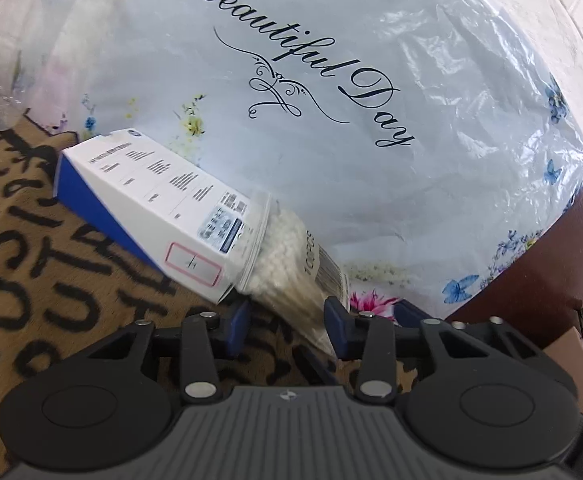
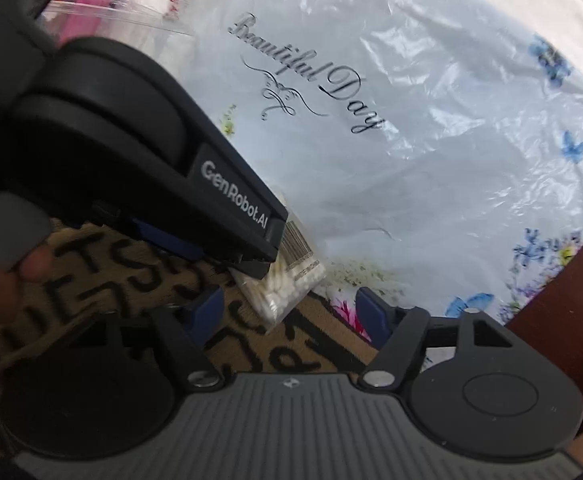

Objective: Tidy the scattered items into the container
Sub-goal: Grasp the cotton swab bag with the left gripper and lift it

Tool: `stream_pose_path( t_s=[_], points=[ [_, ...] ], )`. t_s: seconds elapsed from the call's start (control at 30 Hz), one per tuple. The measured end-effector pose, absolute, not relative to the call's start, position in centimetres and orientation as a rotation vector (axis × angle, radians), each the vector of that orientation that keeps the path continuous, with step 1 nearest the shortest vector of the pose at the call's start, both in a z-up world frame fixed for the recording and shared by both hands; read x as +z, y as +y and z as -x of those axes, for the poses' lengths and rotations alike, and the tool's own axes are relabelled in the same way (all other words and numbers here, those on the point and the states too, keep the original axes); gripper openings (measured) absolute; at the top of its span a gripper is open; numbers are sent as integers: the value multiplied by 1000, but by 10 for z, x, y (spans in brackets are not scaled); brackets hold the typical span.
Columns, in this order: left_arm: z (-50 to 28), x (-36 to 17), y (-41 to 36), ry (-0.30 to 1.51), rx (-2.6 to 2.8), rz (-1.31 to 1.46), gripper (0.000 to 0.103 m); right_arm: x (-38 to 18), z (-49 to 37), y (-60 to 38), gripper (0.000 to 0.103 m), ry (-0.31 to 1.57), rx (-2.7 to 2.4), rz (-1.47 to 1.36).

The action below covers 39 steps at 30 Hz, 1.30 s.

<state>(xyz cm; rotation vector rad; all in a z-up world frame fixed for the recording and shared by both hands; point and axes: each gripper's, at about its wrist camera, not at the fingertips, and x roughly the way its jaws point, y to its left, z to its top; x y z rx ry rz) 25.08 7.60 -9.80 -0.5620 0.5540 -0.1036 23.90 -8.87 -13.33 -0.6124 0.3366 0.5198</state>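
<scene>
Blue-padded fingers of the left gripper [image 1: 287, 320] stand apart around the near end of the cotton-swab packet [image 1: 291, 268], which lies on the lettered mat [image 1: 51, 280] beside a white-and-blue box [image 1: 143, 208]. Closing squarely should hold it. Right gripper [image 2: 289, 312] hangs open nearby.

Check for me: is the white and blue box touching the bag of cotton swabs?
Touching. The left wrist view shows the box lying over the top end of the swab bag, its corner pressing on the clear plastic with no gap between them.
</scene>
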Motion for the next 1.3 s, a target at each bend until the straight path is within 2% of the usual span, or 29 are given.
stream_pose_path(
  t_s=[0.07, 0.13, 0.17, 0.3, 0.5, 0.87, 1.2, 1.3],
  points=[
    [-254, -100, 76, 545, -112, 566, 40, -135, -248, -88, 56, 349, 516, 589],
    [-254, -102, 76, 540, -117, 575, 37, -136, -253, -88, 40, 368, 532, 578],
    [-253, -103, 75, 536, -118, 576, 36, -137, -253, -88, 28, 372, 552, 582],
    [-246, -98, 72, 540, -129, 575, 26, -141, -240, -86, 20, 340, 557, 645],
    [-222, -89, 64, 565, -160, 544, 18, -132, -222, -101, 14, 374, 569, 594],
    [-126, -70, 27, 709, -249, 527, 18, -110, -117, -169, 10, 406, 618, 491],
    [-18, -85, -26, 793, -362, 653, 18, -97, 17, -247, 10, 400, 582, 477],
    [-2, -84, -46, 824, -421, 592, 18, -98, 49, -268, 9, 414, 538, 485]
  ],
)
